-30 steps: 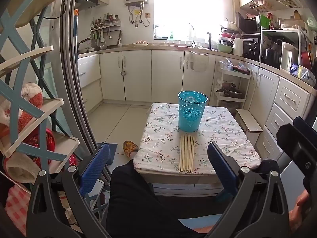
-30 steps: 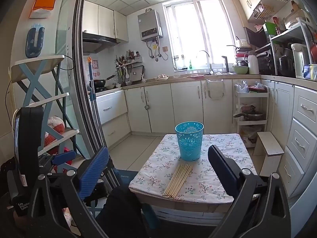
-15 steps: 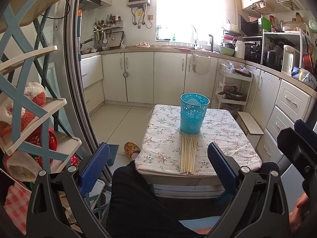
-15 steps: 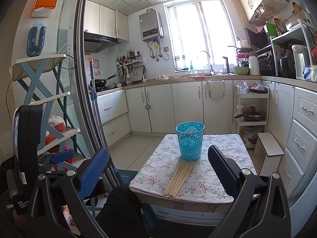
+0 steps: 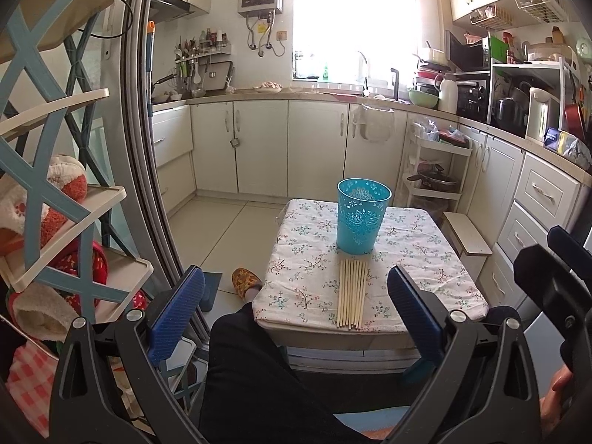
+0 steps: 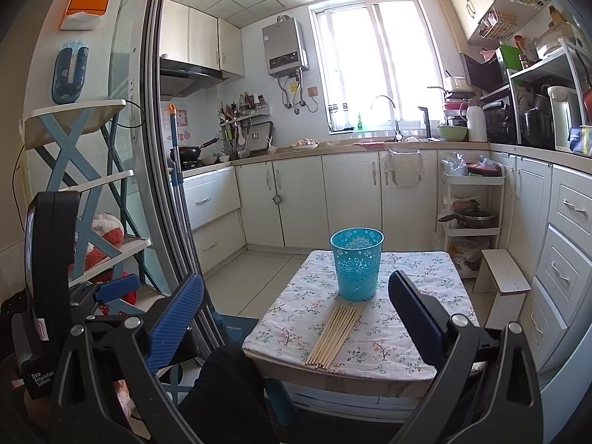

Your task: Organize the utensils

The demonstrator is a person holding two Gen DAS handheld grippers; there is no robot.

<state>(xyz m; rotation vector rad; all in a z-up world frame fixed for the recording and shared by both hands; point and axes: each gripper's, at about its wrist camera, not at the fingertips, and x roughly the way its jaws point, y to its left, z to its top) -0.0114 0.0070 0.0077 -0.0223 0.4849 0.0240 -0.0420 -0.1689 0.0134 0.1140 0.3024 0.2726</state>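
Beyond the left finger of the left gripper (image 5: 296,305) stands a blue-and-cream cross-braced shelf rack (image 5: 55,199) holding red and white cloth bundles, and a yellow patterned slipper (image 5: 246,282) lies on the tiled floor just inside that finger. The blue ribbed fingers (image 5: 177,314) of this gripper stand wide apart with nothing between them. Ahead, in the gap between the fingers, a small bench covered by a white floral cloth (image 5: 307,277) carries a row of pale wooden chopsticks (image 5: 351,294) lying side by side, their far ends touching the base of an upright turquoise plastic cup with a lace pattern (image 5: 362,220). In the right wrist view, the right gripper (image 6: 296,305) is likewise spread wide and holds nothing; the chopsticks (image 6: 335,336) lie slanted between its fingers (image 6: 414,318), nearer the right one, and the cup (image 6: 356,264) stands just past them. Beyond the right finger, a low white wooden step stool (image 6: 505,272) sits beside the bench (image 6: 292,318), near white drawer cabinets (image 6: 566,244).
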